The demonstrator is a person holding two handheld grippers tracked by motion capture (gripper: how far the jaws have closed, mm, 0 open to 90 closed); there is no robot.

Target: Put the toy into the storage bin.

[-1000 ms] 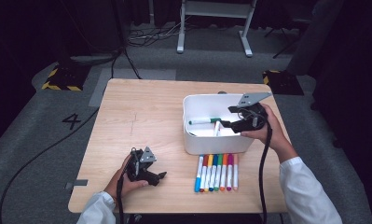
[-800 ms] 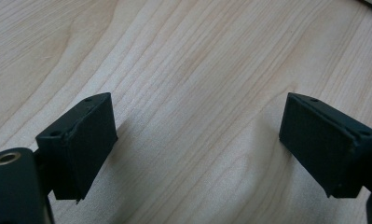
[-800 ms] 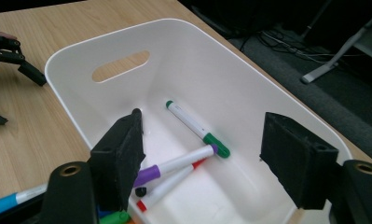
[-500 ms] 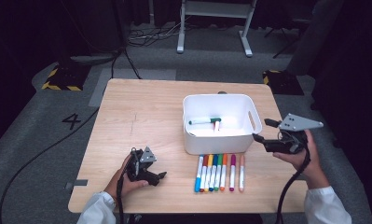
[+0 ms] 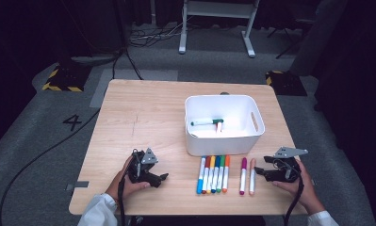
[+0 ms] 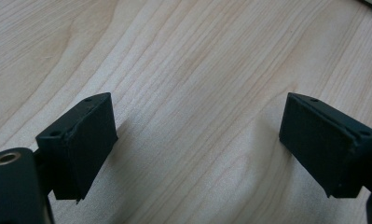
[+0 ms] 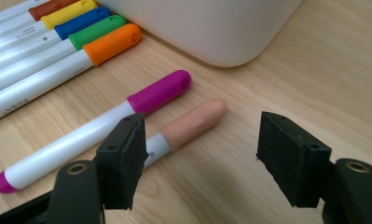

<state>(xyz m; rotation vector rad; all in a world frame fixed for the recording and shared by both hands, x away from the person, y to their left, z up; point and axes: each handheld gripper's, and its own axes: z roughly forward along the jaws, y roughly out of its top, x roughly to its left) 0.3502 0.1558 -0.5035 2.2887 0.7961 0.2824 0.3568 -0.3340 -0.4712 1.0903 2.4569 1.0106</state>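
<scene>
Since a second ago my right gripper (image 5: 262, 172) has swung from over the white bin (image 5: 223, 141) down to the table's near right corner, its jaws just closing a little though nothing sits between them; my left gripper (image 5: 164, 178) has not budged.

Going left to right: my left gripper rests on the wooden table (image 5: 143, 113) at about seven o'clock of the bin, jaws spread and empty; at the bin's six o'clock lie five markers in a tight row (image 5: 213, 173), then the purple marker (image 7: 104, 122) and the peach marker (image 7: 193, 123) a little apart at five o'clock; my right gripper, released, hovers just at three o'clock of the peach one.

By my reckoning the job is barely begun: two markers (image 5: 208, 122) lie in the bin, seven wait on the table; the peach marker looks to be next.
</scene>
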